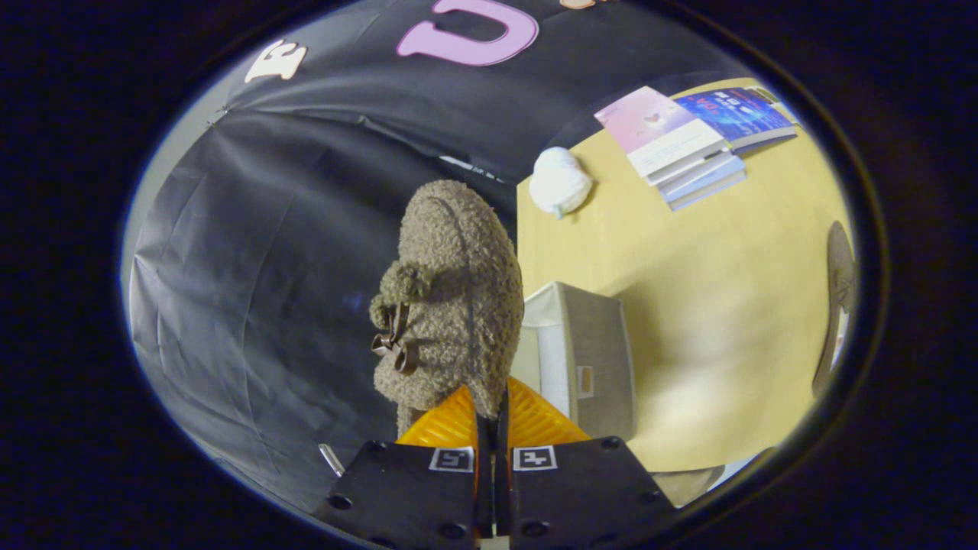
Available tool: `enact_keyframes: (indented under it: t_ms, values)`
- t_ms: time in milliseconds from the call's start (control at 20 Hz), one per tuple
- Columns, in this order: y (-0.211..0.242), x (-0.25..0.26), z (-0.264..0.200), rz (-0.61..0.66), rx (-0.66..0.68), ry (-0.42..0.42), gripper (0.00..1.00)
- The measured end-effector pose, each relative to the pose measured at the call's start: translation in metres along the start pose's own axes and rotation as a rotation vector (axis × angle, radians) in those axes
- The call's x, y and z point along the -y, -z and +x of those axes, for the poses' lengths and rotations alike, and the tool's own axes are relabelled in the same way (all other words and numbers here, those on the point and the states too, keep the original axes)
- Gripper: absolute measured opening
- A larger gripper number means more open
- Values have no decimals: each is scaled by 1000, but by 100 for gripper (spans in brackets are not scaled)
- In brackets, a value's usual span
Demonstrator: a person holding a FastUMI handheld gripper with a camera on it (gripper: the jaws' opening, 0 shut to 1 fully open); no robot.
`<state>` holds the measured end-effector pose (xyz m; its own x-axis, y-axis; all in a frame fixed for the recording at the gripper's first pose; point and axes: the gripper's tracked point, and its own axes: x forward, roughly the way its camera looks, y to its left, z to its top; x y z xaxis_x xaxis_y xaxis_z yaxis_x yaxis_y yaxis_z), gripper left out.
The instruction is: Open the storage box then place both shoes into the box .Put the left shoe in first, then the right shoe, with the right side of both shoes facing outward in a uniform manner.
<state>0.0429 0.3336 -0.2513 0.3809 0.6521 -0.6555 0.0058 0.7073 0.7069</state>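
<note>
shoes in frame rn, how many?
2. One fuzzy shoe is clamped between the gripper fingers, lifted beside the open storage box. The other shoe lies on the table, far beyond the box, partly cut off.

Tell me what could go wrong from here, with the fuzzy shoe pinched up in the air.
1. The gripper pinches only a thin edge of the fuzzy shoe; it may slip or swing.
2. The storage box sits off to the side of the shoe, so lowering now might miss the opening.
3. The second shoe lies far off.
</note>
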Motion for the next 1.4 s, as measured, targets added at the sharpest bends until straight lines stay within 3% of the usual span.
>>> enact_keyframes:
  t_ms: [350, 650, 1400]
  values:
    - [56, -4, 71, -52, -131, 111, 5]
    - [97, 7, 100, -100, -185, 253, 5]
    - [131, 68, 164, -115, -283, 525, 5]
